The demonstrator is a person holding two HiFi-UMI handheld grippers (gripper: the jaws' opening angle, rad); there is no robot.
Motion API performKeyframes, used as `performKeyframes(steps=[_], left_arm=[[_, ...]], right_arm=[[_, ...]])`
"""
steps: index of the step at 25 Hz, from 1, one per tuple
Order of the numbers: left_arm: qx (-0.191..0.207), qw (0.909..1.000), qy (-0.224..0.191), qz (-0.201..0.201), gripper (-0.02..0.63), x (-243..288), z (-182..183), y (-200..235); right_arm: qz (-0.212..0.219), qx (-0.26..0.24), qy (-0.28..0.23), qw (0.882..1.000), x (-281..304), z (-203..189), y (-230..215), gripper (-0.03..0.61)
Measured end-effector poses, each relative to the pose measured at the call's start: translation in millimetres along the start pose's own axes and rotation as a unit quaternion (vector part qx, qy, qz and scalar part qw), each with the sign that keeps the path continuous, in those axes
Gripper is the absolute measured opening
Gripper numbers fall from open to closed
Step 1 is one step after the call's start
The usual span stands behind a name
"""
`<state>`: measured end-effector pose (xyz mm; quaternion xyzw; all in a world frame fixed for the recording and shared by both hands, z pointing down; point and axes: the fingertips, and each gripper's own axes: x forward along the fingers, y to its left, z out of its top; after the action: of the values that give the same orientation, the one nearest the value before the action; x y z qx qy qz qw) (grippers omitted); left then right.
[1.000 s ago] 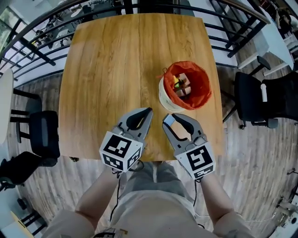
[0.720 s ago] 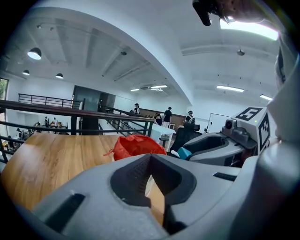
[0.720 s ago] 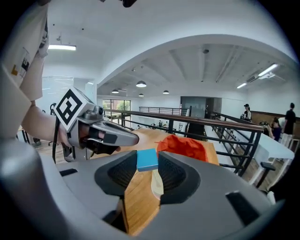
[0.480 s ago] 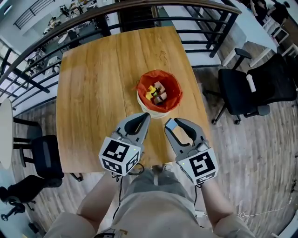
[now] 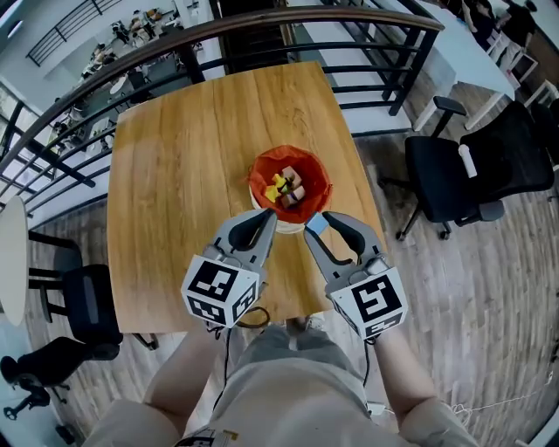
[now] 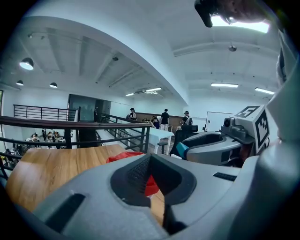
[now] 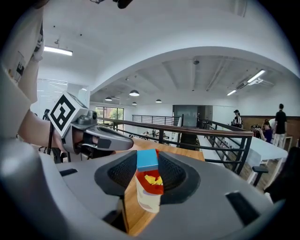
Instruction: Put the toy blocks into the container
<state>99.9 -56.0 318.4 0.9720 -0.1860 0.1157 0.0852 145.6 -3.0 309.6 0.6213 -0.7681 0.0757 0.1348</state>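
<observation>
A white container (image 5: 299, 223) lined with a red bag (image 5: 262, 175) stands on the wooden table (image 5: 175, 175), towards its near right side. Several toy blocks (image 5: 286, 187), one of them yellow, lie inside it. My right gripper (image 5: 319, 229) is shut on a blue block (image 5: 315, 224), held just short of the container's near rim. In the right gripper view the blue block (image 7: 147, 160) sits between the pads, with the container (image 7: 149, 197) below and beyond it. My left gripper (image 5: 265, 219) is shut and holds nothing, beside the container's near left rim.
A black metal railing (image 5: 262, 26) runs round the table's far side. A black office chair (image 5: 454, 175) stands to the right and another (image 5: 87, 301) at the near left. The table's near edge lies under the grippers.
Both grippers have moved forward and up towards the container, so their tips now stand at its near rim. The blue block stays in the right gripper.
</observation>
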Motion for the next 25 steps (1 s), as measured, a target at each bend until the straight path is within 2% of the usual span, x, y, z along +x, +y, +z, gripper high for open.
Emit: performKeyframes(steps=[5,12,18,23,25], left_arm=[[0.008,0.9999,-0.005,0.012,0.012,4.5,8.7,12.0],[0.0,0.9998,-0.012,0.016,0.012,21.5,17.7,27.6],[0.001,0.9997,-0.008,0.022,0.012,37.6,18.1,43.4],[-0.004,0.9995,0.002,0.03,0.012,50.6,7.2,60.8],[-0.008,0.9994,0.01,0.033,0.012,56.7,-0.2,65.4]], right_arm=[[0.008,0.014,-0.014,1.0,19.5,11.0,-7.4,0.149],[0.013,0.027,-0.023,0.999,51.4,23.4,-16.3,0.149],[0.006,0.033,0.007,0.999,80.2,9.3,-27.4,0.149],[0.02,0.067,0.03,0.997,107.8,-10.4,-33.8,0.149],[0.022,0.065,0.043,0.997,116.6,-17.0,-36.6,0.149]])
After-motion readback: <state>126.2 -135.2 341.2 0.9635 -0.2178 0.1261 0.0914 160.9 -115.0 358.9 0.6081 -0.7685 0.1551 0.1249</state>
